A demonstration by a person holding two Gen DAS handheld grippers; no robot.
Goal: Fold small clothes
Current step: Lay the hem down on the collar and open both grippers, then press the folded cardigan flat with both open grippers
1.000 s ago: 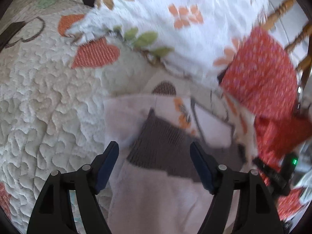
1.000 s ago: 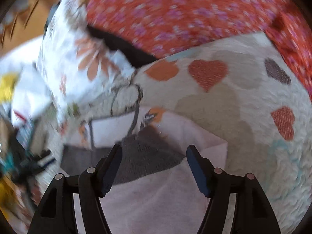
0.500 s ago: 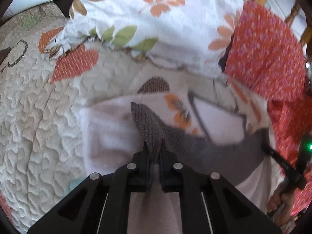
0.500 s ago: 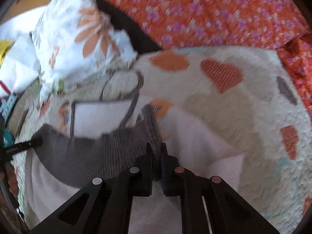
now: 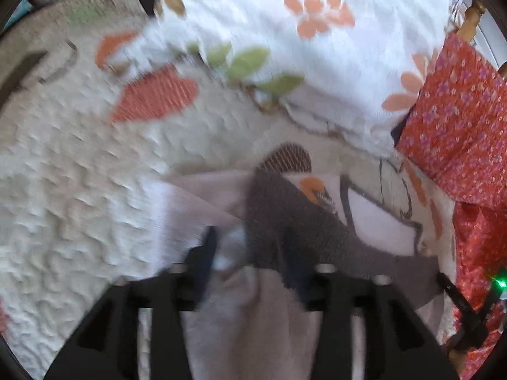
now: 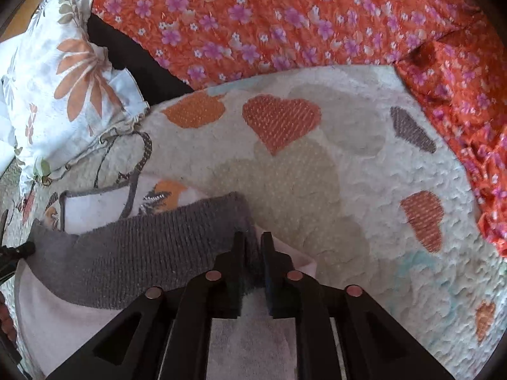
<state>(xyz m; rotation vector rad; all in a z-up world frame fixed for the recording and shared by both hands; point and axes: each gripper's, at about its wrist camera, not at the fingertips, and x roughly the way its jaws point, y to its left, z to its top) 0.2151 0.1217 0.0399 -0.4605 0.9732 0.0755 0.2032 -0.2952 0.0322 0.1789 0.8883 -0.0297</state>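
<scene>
A small pale pink garment [image 5: 196, 209] with a grey ribbed band [image 5: 285, 221] lies on a quilted bedspread. In the blurred left wrist view my left gripper [image 5: 250, 253] has its fingers apart, one on each side of the band's end. In the right wrist view my right gripper [image 6: 252, 253] is shut on the other end of the grey band [image 6: 133, 253], with the pink cloth [image 6: 63, 323] below it. The right gripper's tip also shows at the left wrist view's right edge [image 5: 443, 280].
The cream quilt [image 6: 364, 190] has orange hearts. A white floral pillow [image 5: 301, 47] lies beyond the garment, and orange-red flowered cloth [image 6: 285, 15] is heaped behind and to the right. A wooden bed rail [image 5: 472, 22] stands at the far right.
My left gripper, shut on the grey band half a second ago, has opened. My right gripper stays shut on the band and has drawn it taut.
</scene>
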